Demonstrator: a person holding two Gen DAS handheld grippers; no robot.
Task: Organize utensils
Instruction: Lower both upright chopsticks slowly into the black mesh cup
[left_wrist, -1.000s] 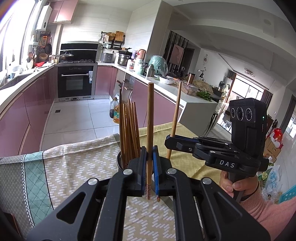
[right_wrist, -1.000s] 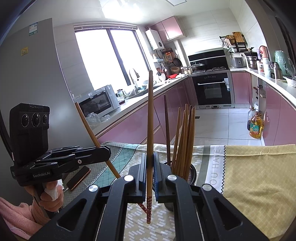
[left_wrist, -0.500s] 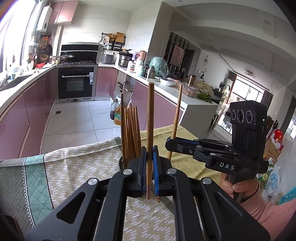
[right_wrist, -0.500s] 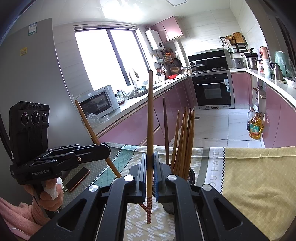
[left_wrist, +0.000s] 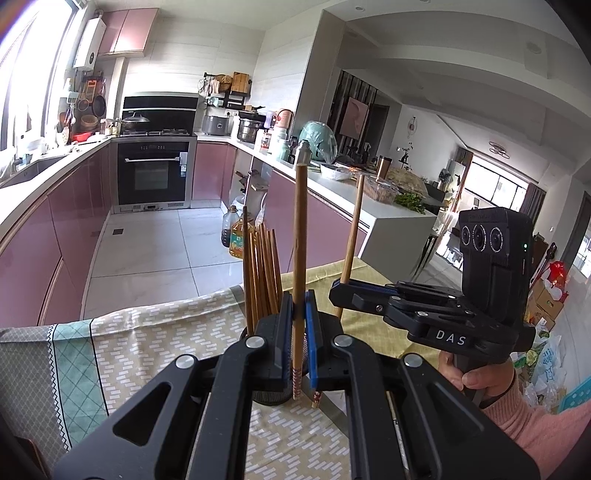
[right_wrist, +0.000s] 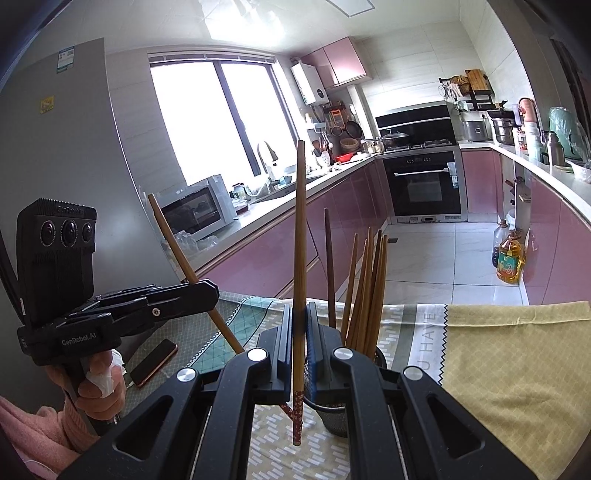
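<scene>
Left hand-held gripper (left_wrist: 298, 314): marked "GenRobot.AI", clamps an upright chopstick (left_wrist: 298, 258).
Right hand-held gripper (right_wrist: 300, 332): marked "DAS", clamps another chopstick (right_wrist: 299, 266).
Cloth (right_wrist: 430, 336), centre right: reads "U HAVE".

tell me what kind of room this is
A home kitchen, most likely: a built-in oven under a range hood, pink cabinets, and a microwave beside the sink by the window.

Holder (right_wrist: 334, 413) mostly hidden behind right gripper (right_wrist: 299, 347) fingers; in left view only a sliver of holder rim shows. Phone (right_wrist: 153, 363) partly cut off by left gripper (right_wrist: 207, 291). Chopstick bundle (right_wrist: 365, 291) bottoms not visible.
</scene>
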